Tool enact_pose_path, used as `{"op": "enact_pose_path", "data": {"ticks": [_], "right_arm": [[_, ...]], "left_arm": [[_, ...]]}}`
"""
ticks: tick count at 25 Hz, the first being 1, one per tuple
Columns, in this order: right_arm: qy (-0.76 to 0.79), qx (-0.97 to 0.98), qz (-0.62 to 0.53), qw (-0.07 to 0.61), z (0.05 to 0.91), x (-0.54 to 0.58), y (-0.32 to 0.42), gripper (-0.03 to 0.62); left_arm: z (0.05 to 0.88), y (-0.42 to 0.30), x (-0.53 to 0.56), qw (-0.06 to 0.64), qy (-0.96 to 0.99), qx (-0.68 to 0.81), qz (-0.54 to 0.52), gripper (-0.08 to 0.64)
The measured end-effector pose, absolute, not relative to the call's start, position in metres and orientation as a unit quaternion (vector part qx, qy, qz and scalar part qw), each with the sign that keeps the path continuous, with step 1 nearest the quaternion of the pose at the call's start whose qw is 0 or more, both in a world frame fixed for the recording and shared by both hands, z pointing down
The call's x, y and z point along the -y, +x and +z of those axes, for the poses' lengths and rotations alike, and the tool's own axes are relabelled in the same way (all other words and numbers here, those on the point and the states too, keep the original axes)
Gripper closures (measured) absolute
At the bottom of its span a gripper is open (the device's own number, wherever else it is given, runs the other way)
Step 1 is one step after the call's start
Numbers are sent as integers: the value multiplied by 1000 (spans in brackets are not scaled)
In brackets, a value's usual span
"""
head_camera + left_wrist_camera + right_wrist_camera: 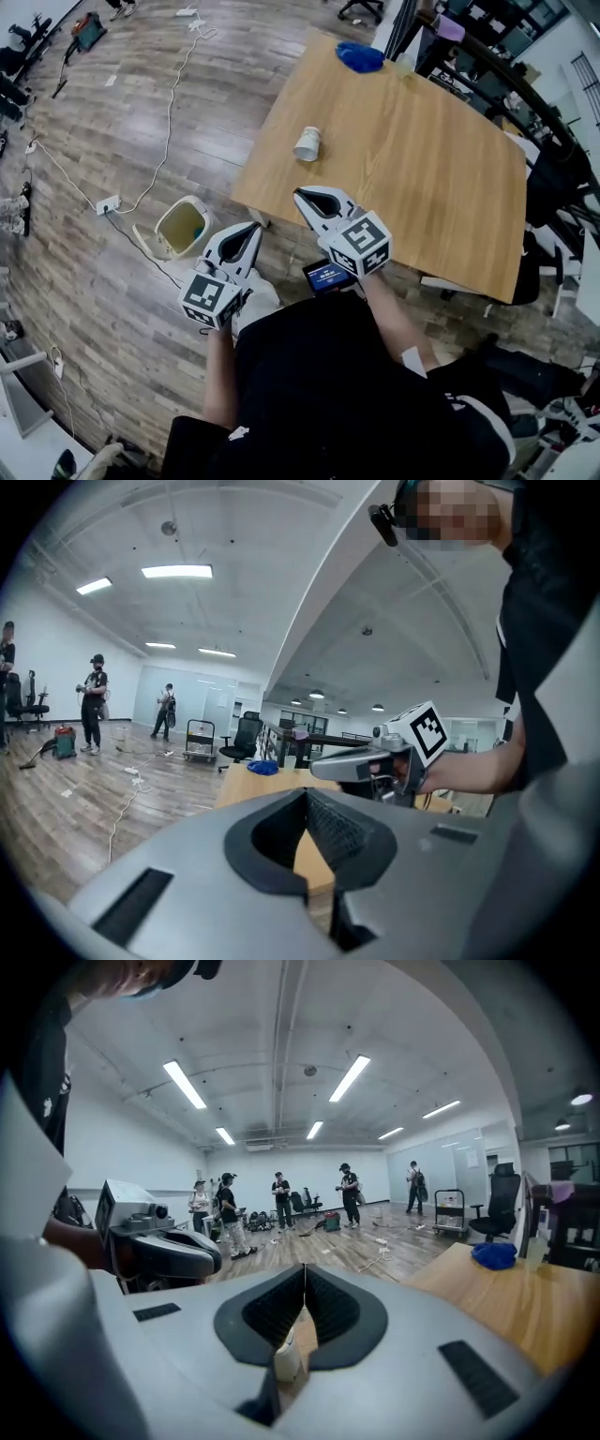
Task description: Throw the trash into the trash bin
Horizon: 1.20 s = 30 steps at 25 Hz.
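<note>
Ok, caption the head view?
Left claw and right claw, both shut, near the table; tipped paper cup on it, trash bin on floor.

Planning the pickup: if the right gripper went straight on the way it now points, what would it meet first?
Probably the white paper cup on the wooden table; depth is hard to judge.

Bare tabletop (422,169) lies open all around the paper cup (307,143).
</note>
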State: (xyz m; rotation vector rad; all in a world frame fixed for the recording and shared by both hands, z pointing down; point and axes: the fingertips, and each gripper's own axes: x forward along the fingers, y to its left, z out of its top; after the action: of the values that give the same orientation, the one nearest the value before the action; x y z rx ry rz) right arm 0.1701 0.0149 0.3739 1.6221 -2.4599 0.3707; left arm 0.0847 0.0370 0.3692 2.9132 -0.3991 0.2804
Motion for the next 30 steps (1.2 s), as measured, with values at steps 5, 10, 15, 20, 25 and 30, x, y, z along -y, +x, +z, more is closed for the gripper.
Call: {"op": "enact_pose_path", "data": {"ticks": [5, 10, 15, 20, 25, 30], "right_arm": [[590, 791, 135, 93, 373, 16, 165, 594], [624, 760, 144, 107, 384, 32, 162, 594], [649, 736, 157, 109, 390, 39, 191, 594], [673, 716, 137, 126, 391, 55, 217, 594], [684, 690, 157, 178, 439, 53, 232, 592], [695, 659, 192, 214, 517, 59, 296, 540]], "left_arm": [[358, 66, 11, 118, 985, 107, 65, 563], [368, 65, 38, 135, 987, 64, 63, 563], [365, 93, 42, 131, 988, 31, 70, 563], [366, 113, 53, 132, 987, 11, 86, 563], [382, 115, 62, 160, 981, 18, 106, 563], [412, 159, 33, 134, 978, -43, 157, 563]]}}
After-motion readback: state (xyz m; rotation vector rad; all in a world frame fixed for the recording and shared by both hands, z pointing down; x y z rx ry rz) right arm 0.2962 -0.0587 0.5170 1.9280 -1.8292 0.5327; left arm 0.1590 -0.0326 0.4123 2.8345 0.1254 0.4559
